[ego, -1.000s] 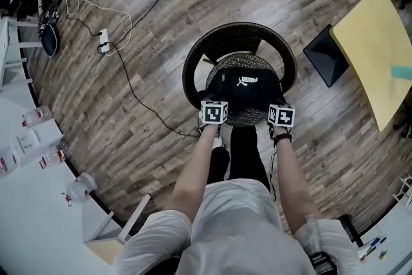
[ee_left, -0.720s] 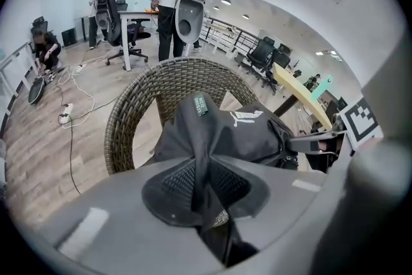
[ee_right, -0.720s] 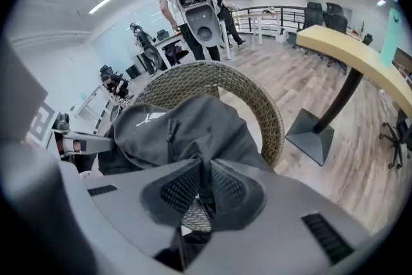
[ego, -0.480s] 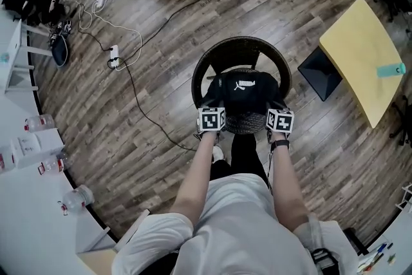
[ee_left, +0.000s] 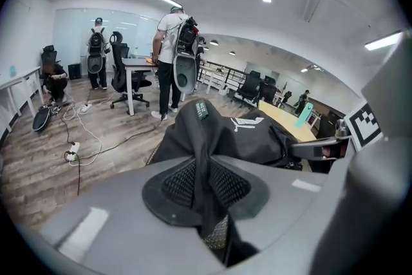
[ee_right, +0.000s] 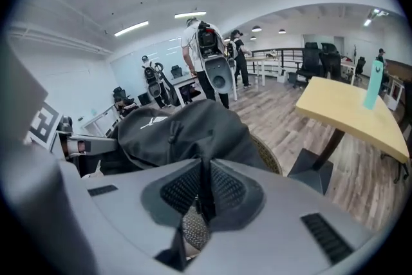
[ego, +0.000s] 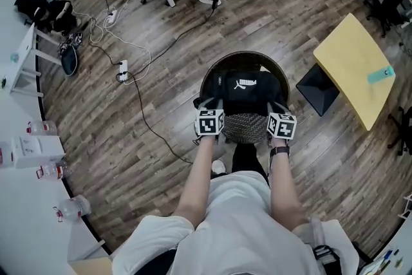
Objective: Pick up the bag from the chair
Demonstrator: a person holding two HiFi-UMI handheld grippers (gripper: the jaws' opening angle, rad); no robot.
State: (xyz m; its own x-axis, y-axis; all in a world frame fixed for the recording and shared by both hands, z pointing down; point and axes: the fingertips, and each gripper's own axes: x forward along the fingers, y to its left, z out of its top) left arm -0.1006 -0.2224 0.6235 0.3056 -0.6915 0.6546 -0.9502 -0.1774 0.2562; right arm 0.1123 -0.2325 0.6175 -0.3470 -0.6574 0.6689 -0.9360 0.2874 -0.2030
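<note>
A black bag (ego: 244,88) with a white logo lies over the seat of a round wicker chair (ego: 209,77). My left gripper (ego: 210,106) is at the bag's left side and my right gripper (ego: 278,107) at its right side. In the left gripper view the left gripper (ee_left: 205,183) is shut on a fold of the bag (ee_left: 238,138). In the right gripper view the right gripper (ee_right: 205,193) pinches the black fabric of the bag (ee_right: 187,132) the same way. Whether the bag still rests on the seat I cannot tell.
A yellow table (ego: 357,67) on a black base (ego: 317,88) stands to the right. White cables and a power strip (ego: 123,67) lie on the wood floor at left. A white desk (ego: 26,158) with bottles is at far left. People stand (ee_left: 170,55) by office chairs behind.
The head view has risen and takes in more of the room. Both grippers stay at the bag's two sides, and the bag looks more gathered between them.
</note>
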